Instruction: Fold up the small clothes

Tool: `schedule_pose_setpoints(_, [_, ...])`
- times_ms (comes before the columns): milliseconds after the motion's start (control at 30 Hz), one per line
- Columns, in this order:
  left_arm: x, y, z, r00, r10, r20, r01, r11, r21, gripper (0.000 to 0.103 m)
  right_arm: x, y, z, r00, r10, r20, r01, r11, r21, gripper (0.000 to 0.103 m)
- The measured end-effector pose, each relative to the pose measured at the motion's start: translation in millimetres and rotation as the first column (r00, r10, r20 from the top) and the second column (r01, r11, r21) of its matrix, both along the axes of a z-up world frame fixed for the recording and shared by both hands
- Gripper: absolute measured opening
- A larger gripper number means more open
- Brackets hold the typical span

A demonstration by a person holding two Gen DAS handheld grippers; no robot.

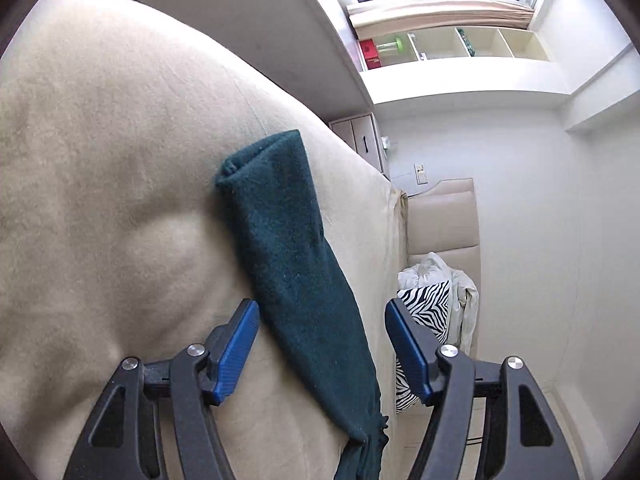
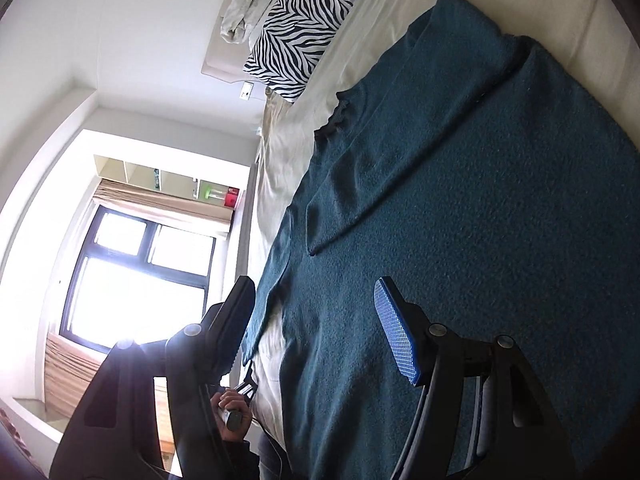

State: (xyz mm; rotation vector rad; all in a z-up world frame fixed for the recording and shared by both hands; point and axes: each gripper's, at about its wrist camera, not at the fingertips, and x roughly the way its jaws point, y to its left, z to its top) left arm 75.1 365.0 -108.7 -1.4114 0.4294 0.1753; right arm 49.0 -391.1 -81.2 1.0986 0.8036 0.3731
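Note:
A dark teal knit garment lies on a beige bed. In the left wrist view one long sleeve [image 1: 288,248] of it stretches away from me across the beige sheet [image 1: 100,160]. My left gripper [image 1: 322,312] is open, its blue pads either side of the sleeve's near part, not closed on it. In the right wrist view the garment's body [image 2: 460,220] fills the frame, with a sleeve folded across it. My right gripper [image 2: 316,296] is open just above the cloth near its edge, holding nothing.
A zebra-print pillow [image 2: 304,28] and a crumpled white cloth [image 2: 256,4] lie at the head of the bed by a padded headboard [image 1: 444,216]. A window [image 2: 140,276] and wall shelves [image 1: 452,44] are beyond the bed's edge.

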Motion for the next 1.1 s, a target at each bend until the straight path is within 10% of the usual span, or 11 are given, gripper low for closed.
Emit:
schedule_pose_setpoints(267, [41,10,-13,0.995,0.052,-0.090,-0.055,0.998,-0.026,0.010,-4,28,12,1.000,0.025,0.007,-0.024,0.999,-0.023,0.062])
schedule_pose_setpoints(367, [62,-15,25,0.994,-0.029,-0.103,0.045,0.986,0.157,0.008,-3,27,11,1.000,0.024,0.003,-0.024,0.999,-0.025,0.062])
schedule_pose_setpoints(467, [96,-79,78,0.975,-0.180,-0.128,0.218,0.881,0.420,0.008,-3,23,9,1.000,0.017,0.002,-0.017,1.000,-0.022,0.062])
schedule_pose_setpoints(533, [120,-151,107,0.928,-0.312,-0.205,0.370,0.696,0.615,0.008,-3,20,6,1.000,0.013,-0.003,-0.013,1.000,-0.018,0.062])
schedule_pose_setpoints(667, [134,-337,112,0.772,-0.449,-0.450,0.538,0.083,0.839,0.010,4,16,0,1.000,0.006,-0.012,-0.007,1.000,-0.011,0.062])
schedule_pose_setpoints(700, [130,-374,100,0.742,-0.450,-0.497,0.541,-0.036,0.841,0.010,6,15,-2,1.000,0.003,-0.015,-0.003,1.000,-0.007,0.062])
schedule_pose_setpoints(767, [123,-419,73,0.702,-0.439,-0.561,0.548,-0.170,0.819,0.010,17,16,-6,0.999,0.003,-0.032,-0.003,1.000,-0.011,0.062])
schedule_pose_setpoints(900, [118,-424,41,0.681,-0.436,-0.589,0.586,-0.159,0.795,0.010,43,25,-10,0.997,0.056,-0.055,-0.057,0.998,-0.021,0.062])
schedule_pose_setpoints(1100, [91,-391,44,0.704,-0.469,-0.534,0.574,-0.066,0.816,0.014,107,65,-33,0.978,0.167,-0.124,-0.162,0.986,0.051,0.062])
